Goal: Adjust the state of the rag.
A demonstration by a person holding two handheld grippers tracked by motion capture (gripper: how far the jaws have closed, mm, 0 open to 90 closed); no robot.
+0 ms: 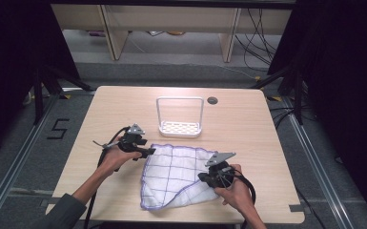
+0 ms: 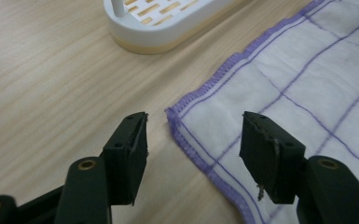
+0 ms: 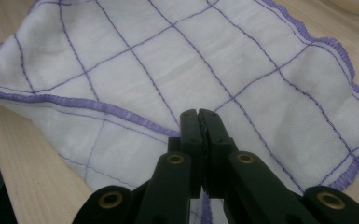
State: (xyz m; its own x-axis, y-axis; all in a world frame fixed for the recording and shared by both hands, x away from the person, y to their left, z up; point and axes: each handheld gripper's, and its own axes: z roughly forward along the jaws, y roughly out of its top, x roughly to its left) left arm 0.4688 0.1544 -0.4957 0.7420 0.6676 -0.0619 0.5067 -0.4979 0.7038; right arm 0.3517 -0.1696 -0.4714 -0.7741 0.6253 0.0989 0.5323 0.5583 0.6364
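A white cloth [image 1: 176, 171] with a purple grid and purple hem lies partly folded on the wooden table [image 1: 248, 124], near its front edge. My left gripper [image 1: 150, 151] is at the cloth's upper left corner. In the left gripper view its jaws [image 2: 193, 135] stand open just above the table, with that corner of the cloth [image 2: 284, 70] lying between them and touching neither pad. My right gripper [image 1: 204, 177] is at the cloth's right side. In the right gripper view the right gripper [image 3: 199, 114] is shut on a purple-hemmed edge of the cloth [image 3: 168, 60].
A white rack [image 1: 180, 129] with a slotted base and a tall loop handle stands behind the cloth at mid-table, and the rack [image 2: 154, 28] is ahead of the left jaws. A round cable hole [image 1: 212, 100] is at the back right. Cables trail from both grippers toward the front edge.
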